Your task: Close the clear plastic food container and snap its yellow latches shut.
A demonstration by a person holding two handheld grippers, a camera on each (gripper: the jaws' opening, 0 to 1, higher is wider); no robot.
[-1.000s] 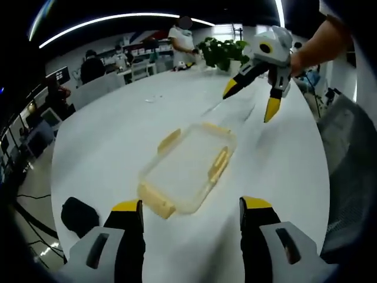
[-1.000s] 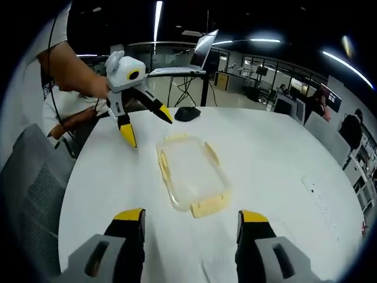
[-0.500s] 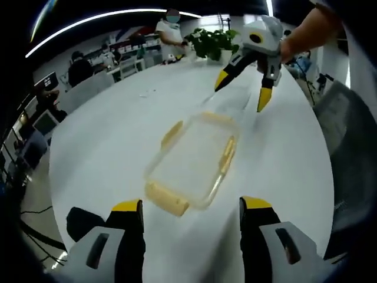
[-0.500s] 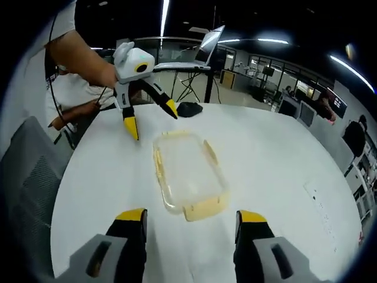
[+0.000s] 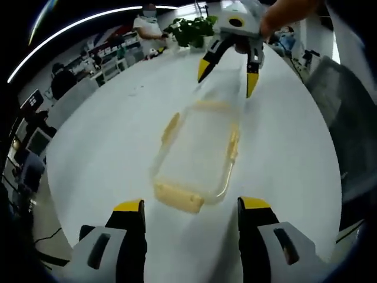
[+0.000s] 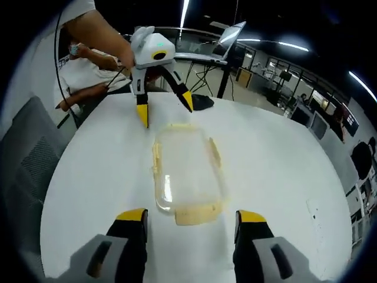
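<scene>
Container [image 5: 197,156] lies flat mid-table [image 5: 106,135], between both grippers. Left gripper [image 5: 189,209] and right gripper [image 6: 187,219] both spread, empty. We should square each onto an end latch [image 6: 196,214], then press evenly downward.

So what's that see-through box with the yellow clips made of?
The clear rectangular food container looks like glossy plastic: the white table shows through it and light glints off its rim. Its yellow latches look like duller, cloudy plastic.
</scene>
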